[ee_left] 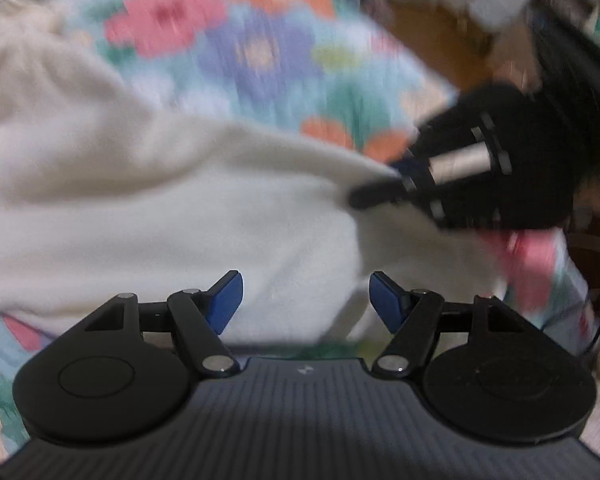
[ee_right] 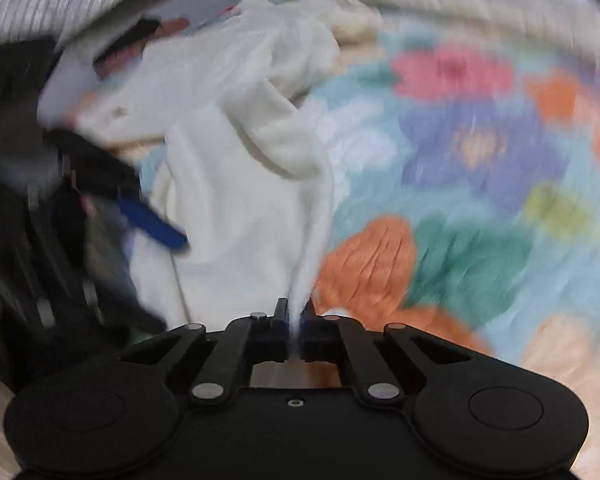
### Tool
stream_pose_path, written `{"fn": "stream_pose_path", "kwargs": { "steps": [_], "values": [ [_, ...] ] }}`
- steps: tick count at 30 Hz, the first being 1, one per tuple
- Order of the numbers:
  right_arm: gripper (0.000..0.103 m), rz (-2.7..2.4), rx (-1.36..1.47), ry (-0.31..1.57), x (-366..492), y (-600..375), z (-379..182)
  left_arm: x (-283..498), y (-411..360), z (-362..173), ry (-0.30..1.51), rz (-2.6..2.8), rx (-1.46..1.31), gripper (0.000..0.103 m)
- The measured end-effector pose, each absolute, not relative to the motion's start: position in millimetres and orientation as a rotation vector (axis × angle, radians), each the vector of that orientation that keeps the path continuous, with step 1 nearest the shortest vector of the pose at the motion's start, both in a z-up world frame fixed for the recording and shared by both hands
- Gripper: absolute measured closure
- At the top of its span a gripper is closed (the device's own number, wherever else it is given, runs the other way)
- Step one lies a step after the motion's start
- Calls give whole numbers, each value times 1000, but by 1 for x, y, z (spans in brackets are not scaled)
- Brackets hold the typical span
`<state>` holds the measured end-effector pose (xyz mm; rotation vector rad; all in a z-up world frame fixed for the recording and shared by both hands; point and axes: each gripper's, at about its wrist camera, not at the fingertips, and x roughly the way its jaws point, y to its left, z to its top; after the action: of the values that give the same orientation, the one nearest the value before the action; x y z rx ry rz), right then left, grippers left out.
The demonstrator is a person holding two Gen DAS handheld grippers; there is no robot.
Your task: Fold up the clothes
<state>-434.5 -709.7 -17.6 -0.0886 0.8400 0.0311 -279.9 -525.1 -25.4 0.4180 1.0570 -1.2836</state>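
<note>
The right claw [ee_right: 296,320] is clamped on a pinched edge of the white garment [ee_right: 236,184], which lies rumpled on the floral bedspread [ee_right: 480,168], its length running away from that claw. The left claw [ee_left: 306,300] hangs open just above the garment's near edge, gripping nothing.

Left wrist view: close over white garment [ee_left: 148,200], facing across floral bedspread [ee_left: 260,52], right gripper [ee_left: 384,190] at right. Right wrist view: equally close, left gripper [ee_right: 156,224] at left. Shared: garment, bedspread.
</note>
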Motion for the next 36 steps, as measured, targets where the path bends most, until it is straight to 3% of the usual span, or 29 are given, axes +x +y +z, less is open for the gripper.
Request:
{"fn": "stream_pose_path", "kwargs": {
  "steps": [5,10,20,23,28,32,36],
  "values": [
    [100,-18,-171,836,-433,-698,-16,-254,-519,-19,946,-1078,344,32],
    [99,5,-46,928,-427,-710,-31,-244,-524,-79,1172,-940,510,32],
    [98,51,210,1105,-415,-736,-60,-230,-509,-61,1179,-952,410,33],
    [93,58,211,1127,-408,-736,-55,-217,-491,-39,1074,-900,398,32],
    [54,55,215,1020,-390,-741,-18,-177,-427,-12,991,-764,389,31],
    [50,90,386,873,-354,-750,14,-126,-349,-12,1044,-559,287,31],
    [45,88,358,875,-309,-736,2,-96,-265,-29,1160,-343,134,31]
  ]
}}
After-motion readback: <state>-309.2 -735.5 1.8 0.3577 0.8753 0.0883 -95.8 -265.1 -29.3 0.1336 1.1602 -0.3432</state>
